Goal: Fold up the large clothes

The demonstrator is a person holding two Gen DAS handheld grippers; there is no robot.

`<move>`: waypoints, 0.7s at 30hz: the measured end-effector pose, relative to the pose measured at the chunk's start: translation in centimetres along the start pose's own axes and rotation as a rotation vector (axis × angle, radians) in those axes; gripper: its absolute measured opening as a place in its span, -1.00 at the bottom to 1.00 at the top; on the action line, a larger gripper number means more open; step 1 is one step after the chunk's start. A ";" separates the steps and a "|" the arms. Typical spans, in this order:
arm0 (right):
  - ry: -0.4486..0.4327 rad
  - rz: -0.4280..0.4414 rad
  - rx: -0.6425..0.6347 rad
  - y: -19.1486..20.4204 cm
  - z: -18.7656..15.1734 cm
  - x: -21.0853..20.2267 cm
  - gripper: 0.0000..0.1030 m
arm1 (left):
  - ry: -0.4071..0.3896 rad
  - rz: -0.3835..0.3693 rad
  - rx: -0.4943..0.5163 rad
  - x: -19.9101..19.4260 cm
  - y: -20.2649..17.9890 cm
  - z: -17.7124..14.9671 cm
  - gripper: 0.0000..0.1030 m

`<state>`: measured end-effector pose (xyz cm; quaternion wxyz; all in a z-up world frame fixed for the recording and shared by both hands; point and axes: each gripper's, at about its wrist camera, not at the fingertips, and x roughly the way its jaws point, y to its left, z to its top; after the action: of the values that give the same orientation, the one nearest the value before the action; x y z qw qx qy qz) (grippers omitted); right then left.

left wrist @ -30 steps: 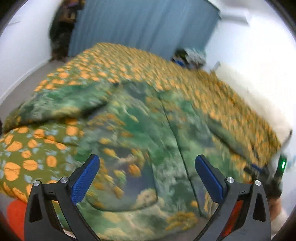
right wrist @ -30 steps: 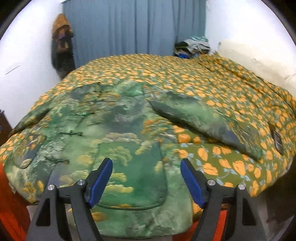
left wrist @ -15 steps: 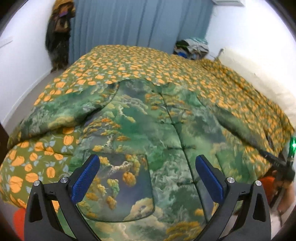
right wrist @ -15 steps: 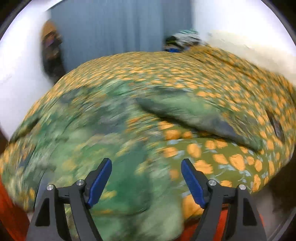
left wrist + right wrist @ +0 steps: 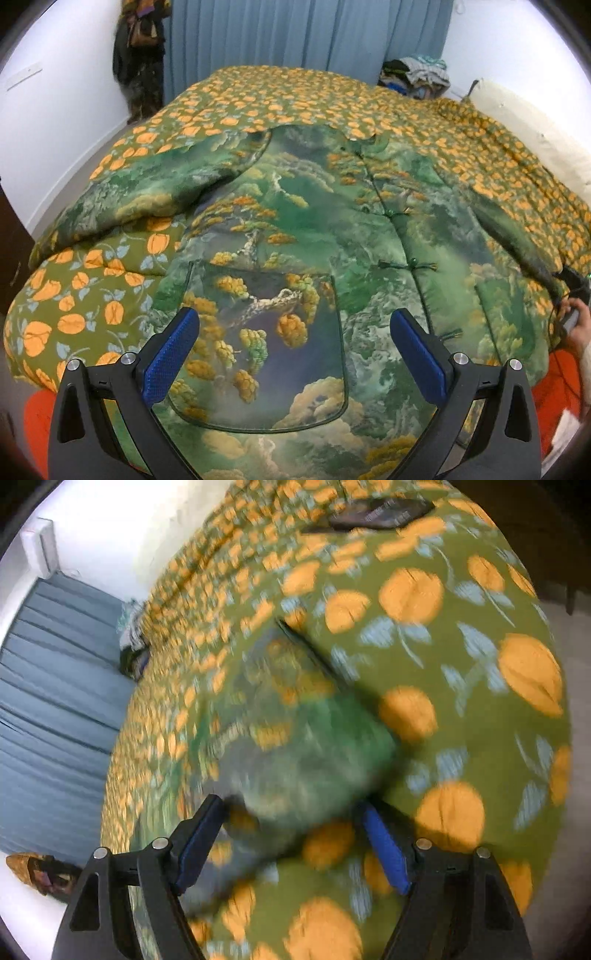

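A large green jacket printed with trees and clouds lies spread front-up on a bed, both sleeves stretched out to the sides. My left gripper is open and empty, hovering over the jacket's lower front pocket. In the right wrist view, which is blurred and rolled sideways, my right gripper is open with the end of the jacket's right sleeve lying between its fingers. The right gripper also shows at the far right of the left wrist view, at the sleeve's tip.
The bed is covered by an olive quilt with orange fruit. A blue curtain hangs behind it, a clothes pile sits at the far corner, a dark flat object lies on the quilt. White walls flank the bed.
The right gripper has swung right and rolled over, going from above the jacket's front to the end of the right sleeve. The left gripper has steadied over the pocket.
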<state>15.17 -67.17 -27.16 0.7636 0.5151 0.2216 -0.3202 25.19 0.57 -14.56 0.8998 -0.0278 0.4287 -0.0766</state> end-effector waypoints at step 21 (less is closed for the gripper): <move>-0.022 0.351 -1.220 23.6 -29.8 -13.2 -0.82 | 0.084 -0.153 0.047 2.1 -2.9 0.0 0.99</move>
<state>22.71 -29.84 -14.18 0.9631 0.0125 0.2688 -0.0117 26.20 -2.63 -15.81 0.8729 -0.0359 0.4607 -0.1564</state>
